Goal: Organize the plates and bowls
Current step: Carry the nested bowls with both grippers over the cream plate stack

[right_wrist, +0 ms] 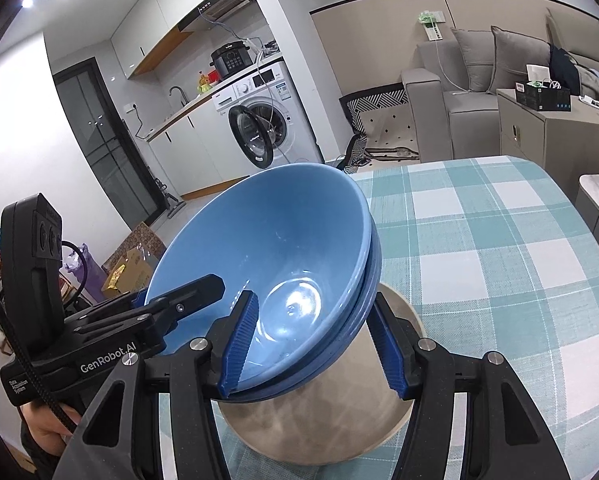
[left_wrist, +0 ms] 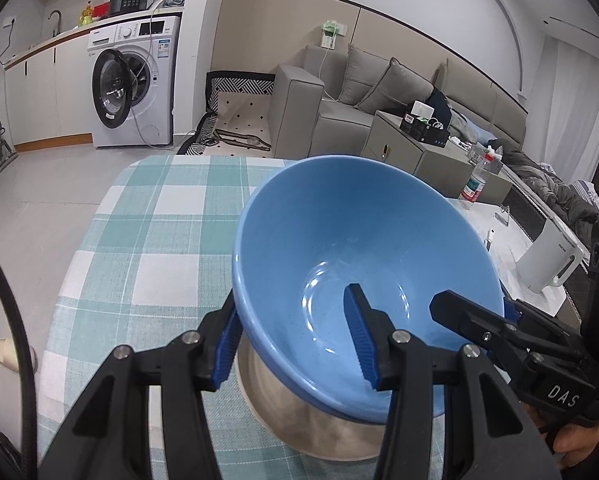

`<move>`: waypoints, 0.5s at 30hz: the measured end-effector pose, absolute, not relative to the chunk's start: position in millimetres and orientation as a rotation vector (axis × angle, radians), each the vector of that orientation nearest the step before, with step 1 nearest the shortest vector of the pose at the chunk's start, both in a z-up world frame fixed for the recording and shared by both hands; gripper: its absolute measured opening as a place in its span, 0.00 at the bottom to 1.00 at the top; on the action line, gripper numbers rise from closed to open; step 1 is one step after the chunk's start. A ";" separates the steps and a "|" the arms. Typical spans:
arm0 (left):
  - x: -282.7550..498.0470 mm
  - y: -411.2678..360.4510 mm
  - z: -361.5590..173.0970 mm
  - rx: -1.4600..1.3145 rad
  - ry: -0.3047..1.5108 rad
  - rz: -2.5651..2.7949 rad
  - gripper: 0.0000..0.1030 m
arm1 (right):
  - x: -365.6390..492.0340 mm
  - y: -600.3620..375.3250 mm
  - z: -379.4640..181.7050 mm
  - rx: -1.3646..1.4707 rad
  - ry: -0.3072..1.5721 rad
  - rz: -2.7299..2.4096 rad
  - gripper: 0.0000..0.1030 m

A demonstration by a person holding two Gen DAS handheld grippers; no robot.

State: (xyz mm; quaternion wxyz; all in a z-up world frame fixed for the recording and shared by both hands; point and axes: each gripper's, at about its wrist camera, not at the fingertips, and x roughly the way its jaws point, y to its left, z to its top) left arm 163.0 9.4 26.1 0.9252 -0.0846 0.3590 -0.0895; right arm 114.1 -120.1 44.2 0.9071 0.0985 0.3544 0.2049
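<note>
A blue bowl [left_wrist: 339,240] is held tilted above a grey-beige plate [left_wrist: 299,408] on the checked tablecloth. In the right wrist view it shows as a stack of blue bowls [right_wrist: 275,240] over the same plate [right_wrist: 339,412]. My left gripper [left_wrist: 293,332] is shut on the bowls' near-left rim, one finger inside and one outside. My right gripper [right_wrist: 319,340] is shut on the opposite rim the same way. Each gripper shows in the other's view, the right one in the left wrist view [left_wrist: 479,320] and the left one in the right wrist view [right_wrist: 171,304].
The table [left_wrist: 147,240] carries a teal and white checked cloth. A white kettle [left_wrist: 551,260] and a water bottle [left_wrist: 477,184] stand on a side surface to the right. A washing machine [left_wrist: 135,80] and a grey sofa [left_wrist: 359,92] stand beyond the table.
</note>
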 end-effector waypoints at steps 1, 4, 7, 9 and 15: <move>163.7 8.4 25.9 -0.174 0.739 -0.183 0.47 | 114.9 -120.1 42.2 0.204 0.735 0.424 0.56; 166.4 7.3 22.5 -0.174 0.746 -0.179 0.47 | 115.6 -118.3 39.3 0.203 0.745 0.421 0.56; 166.8 4.8 20.2 -0.170 0.755 -0.182 0.47 | 116.3 -117.9 36.2 0.205 0.752 0.415 0.56; 168.3 5.0 17.5 -0.170 0.761 -0.183 0.47 | 117.7 -119.1 33.6 0.209 0.759 0.415 0.56; 174.7 4.0 9.5 -0.164 0.786 -0.178 0.47 | 122.5 -118.8 27.1 0.218 0.783 0.411 0.56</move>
